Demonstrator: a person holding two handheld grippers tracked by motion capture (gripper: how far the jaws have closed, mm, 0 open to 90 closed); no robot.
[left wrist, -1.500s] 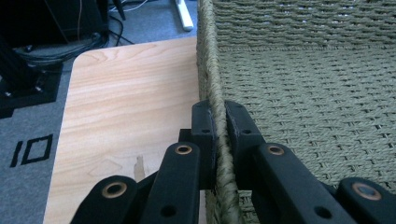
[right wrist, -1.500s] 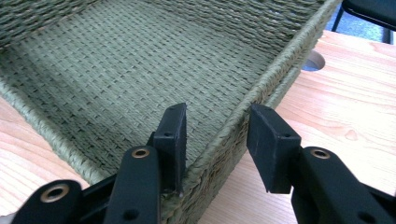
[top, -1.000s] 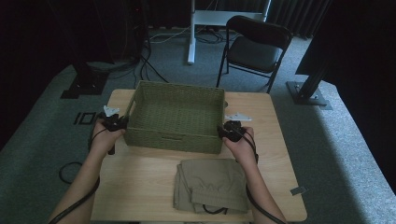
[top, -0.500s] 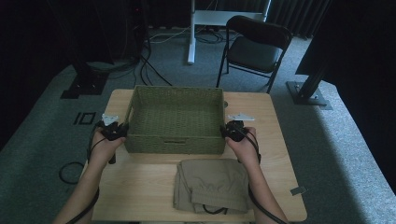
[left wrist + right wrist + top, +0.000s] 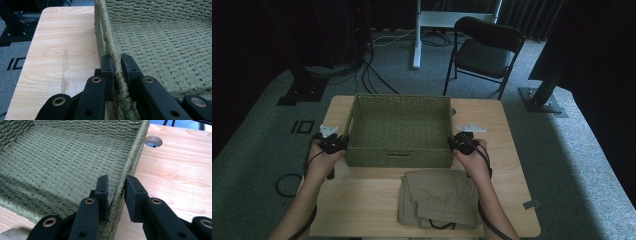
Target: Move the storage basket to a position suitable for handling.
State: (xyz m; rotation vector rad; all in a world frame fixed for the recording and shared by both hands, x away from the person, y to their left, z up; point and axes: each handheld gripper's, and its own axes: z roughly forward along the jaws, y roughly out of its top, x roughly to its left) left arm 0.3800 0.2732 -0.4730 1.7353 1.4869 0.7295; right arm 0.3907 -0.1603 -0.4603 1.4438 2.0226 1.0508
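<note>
A green woven basket (image 5: 399,97) stands empty in the middle of the wooden table (image 5: 362,205). My left gripper (image 5: 343,144) is at its left wall near the front corner. In the left gripper view the two jaws (image 5: 117,58) are shut on the basket's rim (image 5: 107,37), one inside and one outside. My right gripper (image 5: 453,145) is at the right wall. In the right gripper view its jaws (image 5: 117,180) straddle the rim (image 5: 136,147); they have just been closing and now pinch it.
A folded olive cloth (image 5: 439,197) lies on the table in front of the basket, between my forearms. A round cable hole (image 5: 153,141) is in the tabletop beyond the right gripper. A black folding chair (image 5: 487,47) stands behind the table.
The basket has turned a little and now lies square to the table. My left hand has shifted with its wall towards me. The right hand has stayed put.
</note>
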